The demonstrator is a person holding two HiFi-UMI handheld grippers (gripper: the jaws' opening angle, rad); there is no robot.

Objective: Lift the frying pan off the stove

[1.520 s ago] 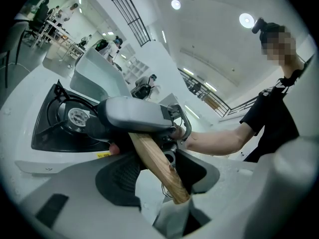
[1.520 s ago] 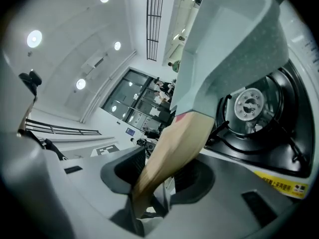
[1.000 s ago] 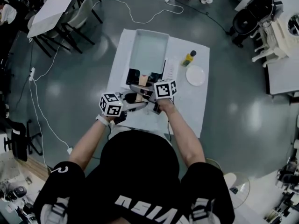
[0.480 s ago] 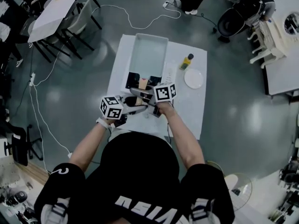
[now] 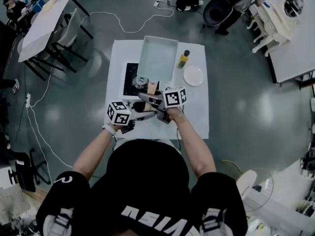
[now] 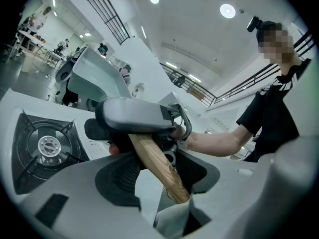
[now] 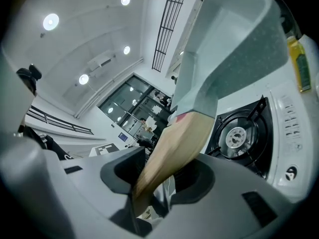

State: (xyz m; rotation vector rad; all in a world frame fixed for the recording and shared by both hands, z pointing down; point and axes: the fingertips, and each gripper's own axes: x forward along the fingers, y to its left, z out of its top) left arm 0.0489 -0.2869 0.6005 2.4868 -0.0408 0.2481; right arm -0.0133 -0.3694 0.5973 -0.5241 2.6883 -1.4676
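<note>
A pale grey-green rectangular frying pan [image 5: 157,58] with a wooden handle [image 5: 151,87] hangs above the black gas stove [image 5: 129,85], clear of the bare burner [image 5: 141,81]. My right gripper [image 5: 153,98] is shut on the handle near the pan; in the right gripper view the handle [image 7: 174,148] runs between the jaws of the right gripper [image 7: 162,180] up to the pan [image 7: 234,49]. My left gripper [image 5: 143,114] is shut on the handle's end; its own view shows the left gripper [image 6: 159,180] round the handle [image 6: 154,161], below the right gripper's body.
The stove stands on a white table [image 5: 197,117]. A yellow oil bottle [image 5: 183,59] and a white plate [image 5: 193,75] sit to the stove's right. Cables lie on the floor; tables, chairs and people are beyond.
The pan has come up and away from the stove, so the burner now shows beneath it. Both grippers kept their hold on the handle.
</note>
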